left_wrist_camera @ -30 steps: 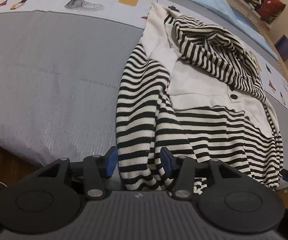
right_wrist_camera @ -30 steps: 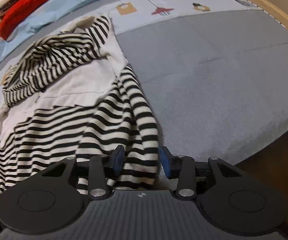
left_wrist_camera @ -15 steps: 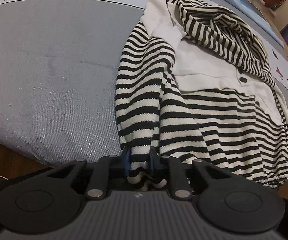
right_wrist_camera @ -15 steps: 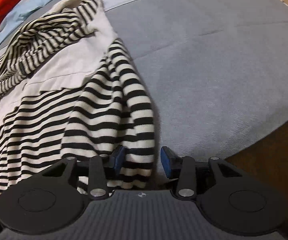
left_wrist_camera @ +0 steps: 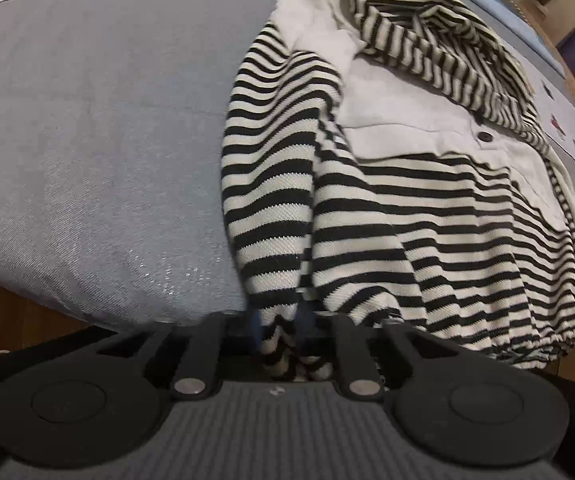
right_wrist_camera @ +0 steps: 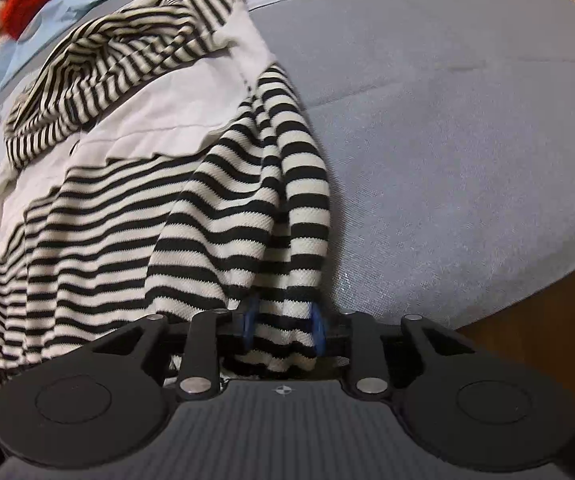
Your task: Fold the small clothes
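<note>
A small black-and-cream striped hooded jacket (left_wrist_camera: pixel 427 208) is laid flat on its back on a grey bed cover, hood end away, hem end at the near edge. The chest is made up of plain cream panels, fastened with a dark button (left_wrist_camera: pixel 484 135). The striped hood (right_wrist_camera: pixel 103 68) is crumpled over the collar. Both sleeves (one along each side of the body) are stretched straight down, their cuffs at the near edge.
</note>
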### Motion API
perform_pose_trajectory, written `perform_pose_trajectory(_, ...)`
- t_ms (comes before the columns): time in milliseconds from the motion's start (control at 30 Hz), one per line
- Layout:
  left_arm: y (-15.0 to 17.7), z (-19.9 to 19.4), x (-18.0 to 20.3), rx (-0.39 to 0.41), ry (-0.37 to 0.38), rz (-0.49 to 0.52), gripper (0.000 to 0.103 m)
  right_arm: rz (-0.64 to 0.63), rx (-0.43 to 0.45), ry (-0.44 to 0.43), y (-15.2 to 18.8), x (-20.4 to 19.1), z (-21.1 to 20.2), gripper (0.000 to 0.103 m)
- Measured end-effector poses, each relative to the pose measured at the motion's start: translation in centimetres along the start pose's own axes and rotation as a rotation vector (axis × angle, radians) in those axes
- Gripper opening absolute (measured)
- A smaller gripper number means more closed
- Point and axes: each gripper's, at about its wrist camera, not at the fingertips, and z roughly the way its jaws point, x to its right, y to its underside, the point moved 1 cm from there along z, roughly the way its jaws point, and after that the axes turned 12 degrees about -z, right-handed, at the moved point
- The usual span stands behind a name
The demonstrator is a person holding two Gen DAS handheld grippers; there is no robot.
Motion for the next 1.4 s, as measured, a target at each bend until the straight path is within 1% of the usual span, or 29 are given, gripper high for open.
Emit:
perform_pose_trajectory(33, 0.0, -0.1, 0.1, 0.005, 0.003, 0.005, 0.01, -0.006, 0.0, -0.003, 0.0, -0.1, 0.0, 0.029)
perform_pose_trajectory(67, 0.1, -0.2, 0.1, 0.009, 0.006, 0.007, 0.01, -0.007, 0.001, -0.011, 0.0, 0.0, 0.0, 0.024)
perform_pose_trajectory(100, 0.1, -0.2, 0.1, 0.01, 0.008, 0.002, 0.01, -0.008, 0.008, -0.021, 0.0, 0.0, -0.1, 0.008)
perform_pose_trajectory(133, 0.0, -0.2, 0.0, 0.008, 0.009, -0.004, 0.01, -0.005, 0.018, -0.03, -0.1, 0.0, -0.3, 0.007)
perform_pose_trajectory(233, -0.2, -0.1, -0.4, -0.009, 0.007, -0.038, 0.015, 0.01, 0.033, -0.054, -0.2, 0.3, -0.5, 0.007)
perform_pose_trajectory(300, -0.2, 0.1, -0.4, -0.024, 0.006, -0.042, 0.018, 0.01, 0.009, -0.043, -0.1, 0.3, -0.2, 0.012)
perform_pose_trajectory(367, -0.1, 0.3, -0.2, -0.028, -0.007, -0.025, 0.018, 0.005, -0.016, -0.026, 0.2, 0.2, 0.1, 0.014)
perform_pose_trajectory(433, 0.0, 0.5, -0.2, -0.029, -0.013, -0.019, 0.018, -0.024, -0.017, -0.016, 0.1, -0.2, 0.1, 0.016)
perform_pose_trajectory(533, 0.1, 0.5, -0.2, -0.023, -0.022, -0.015, 0.018, -0.035, -0.016, -0.011, 0.2, -0.4, 0.1, 0.016)
perform_pose_trajectory(567, 0.1, 0.4, -0.1, -0.017, -0.026, -0.008, 0.017, -0.039, -0.015, -0.011, 0.1, -0.4, 0.1, 0.016)
perform_pose_trajectory(600, 0.2, 0.3, 0.0, -0.011, -0.026, 0.002, 0.009, -0.042, -0.013, -0.011, 0.1, -0.4, 0.1, 0.015)
perform_pose_trajectory(633, 0.3, 0.2, 0.2, -0.005, -0.019, 0.012, 0.006, -0.042, -0.007, -0.013, 0.1, -0.4, 0.0, 0.007)
perform_pose_trajectory(700, 0.5, -0.3, 0.7, 0.007, -0.007, 0.037, 0.004, -0.034, 0.017, -0.023, 0.0, -0.4, -0.4, 0.004)
perform_pose_trajectory(767, 0.4, -1.5, 1.3, 0.037, 0.014, 0.073, 0.004, -0.011, 0.082, -0.049, -0.2, -0.2, -1.7, 0.004)
perform_pose_trajectory(867, -0.1, -4.1, 1.8, 0.102, 0.064, 0.095, 0.004, 0.008, 0.213, -0.125, -0.7, -0.2, -4.8, 0.003)
perform_pose_trajectory(1000, -0.4, -8.7, 2.2, 0.198, 0.147, 0.132, 0.004, 0.012, 0.367, -0.204, -1.3, 0.1, -9.3, 0.003)
perform_pose_trajectory(1100, -0.1, -12.7, 2.0, 0.257, 0.216, 0.151, 0.003, 0.045, 0.443, -0.259, -1.2, 1.0, -12.3, 0.003)
perform_pose_trajectory(1167, 0.5, -15.6, 1.6, 0.29, 0.265, 0.156, 0.003, 0.049, 0.498, -0.284, -0.8, 1.5, -14.7, 0.003)
perform_pose_trajectory(1267, 1.5, -20.6, 0.5, 0.323, 0.359, 0.144, 0.003, 0.031, 0.582, -0.329, 0.4, 2.2, -19.2, 0.003)
perform_pose_trajectory(1333, 2.5, -24.0, -0.2, 0.359, 0.425, 0.138, 0.003, 0.014, 0.645, -0.377, 1.6, 2.4, -22.9, 0.003)
perform_pose_trajectory(1400, 2.8, -26.0, -0.8, 0.391, 0.469, 0.114, 0.003, -0.008, 0.71, -0.407, 3.0, 2.7, -26.3, 0.003)
